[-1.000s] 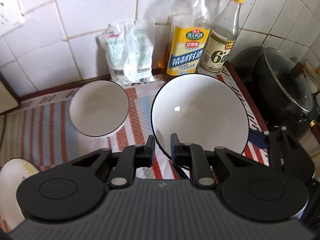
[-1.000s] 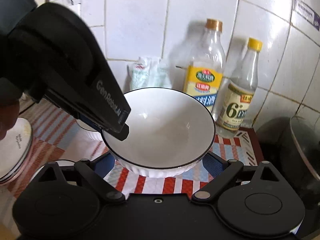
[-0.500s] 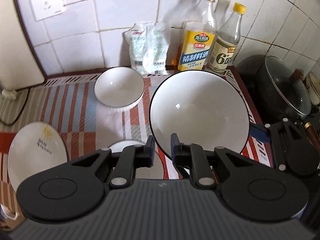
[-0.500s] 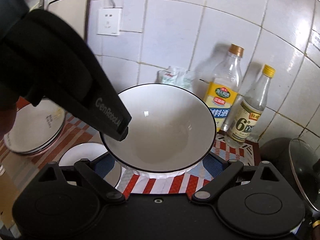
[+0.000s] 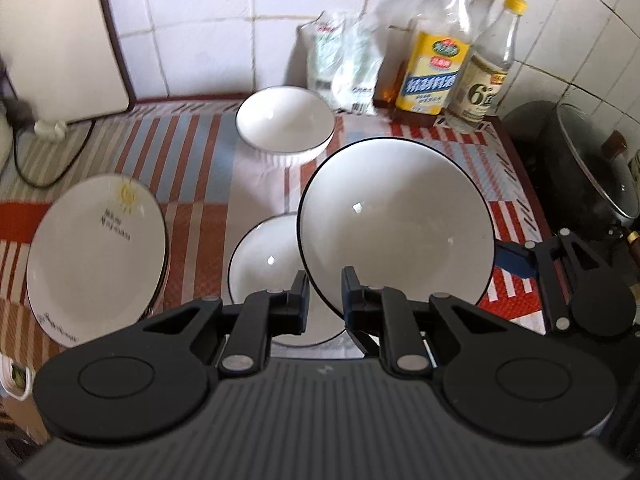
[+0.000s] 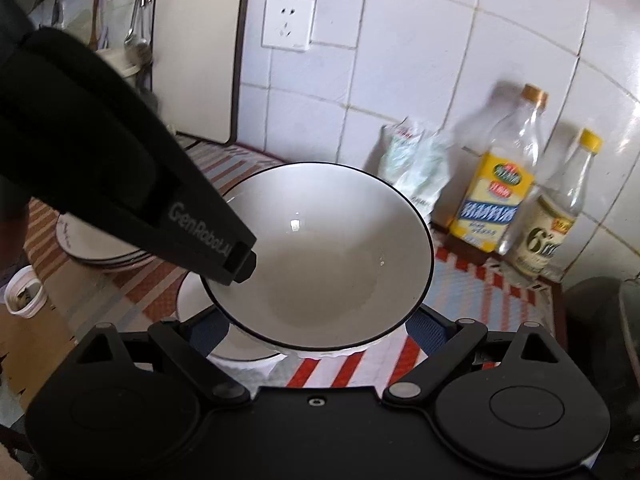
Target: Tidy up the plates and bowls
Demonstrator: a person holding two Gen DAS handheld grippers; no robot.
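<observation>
Both grippers are clamped on one large bowl (image 5: 396, 232): left gripper (image 5: 324, 296) on near rim, right gripper (image 6: 316, 336) w/ fingers (image 6: 424, 328) round its base. It's held above a second bowl (image 5: 264, 264); plates (image 5: 96, 248) are stacked left, small bowl (image 5: 285, 122) sits beyond.

Black hand-held gripper (image 6: 240, 260) marked "GenRobot.AI", silver pivot pins.
</observation>
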